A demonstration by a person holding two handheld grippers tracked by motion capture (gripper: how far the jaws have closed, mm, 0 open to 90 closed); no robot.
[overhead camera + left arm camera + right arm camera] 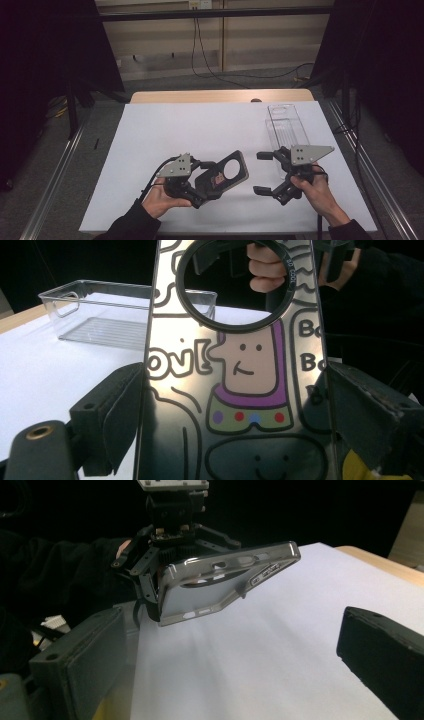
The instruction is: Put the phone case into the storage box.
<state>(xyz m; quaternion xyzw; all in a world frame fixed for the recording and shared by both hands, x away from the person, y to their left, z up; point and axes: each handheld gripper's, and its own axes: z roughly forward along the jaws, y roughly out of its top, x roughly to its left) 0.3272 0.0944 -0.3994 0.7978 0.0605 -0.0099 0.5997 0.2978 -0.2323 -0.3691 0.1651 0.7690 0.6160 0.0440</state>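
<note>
The left hand-held gripper (212, 186) has the phone case (224, 176) clamped across its width, jaws set wide against the two long edges, and it holds it up off the worktop (165, 130). In the left gripper view the printed back of the case faces the camera, cartoon figures and a black ring (235, 285) near the top end. So the pick-up looks done.

The right hand-held gripper (265, 172) is just across from the case, jaws spread wide with nothing between them, pointed at the case's free end. I'd say either a hand-over or a placing into the bin is what's left; neither has started.

Now the clear plastic bin (287, 127): it sits beyond the right hand-held gripper, on the far side of the white sheet. It appears empty, though the clear walls and glare make the bottom hard to read; in the left gripper view I see a ribbed floor and a cut-out handle (67, 305), nothing inside. The case is well apart from it for now.
</note>
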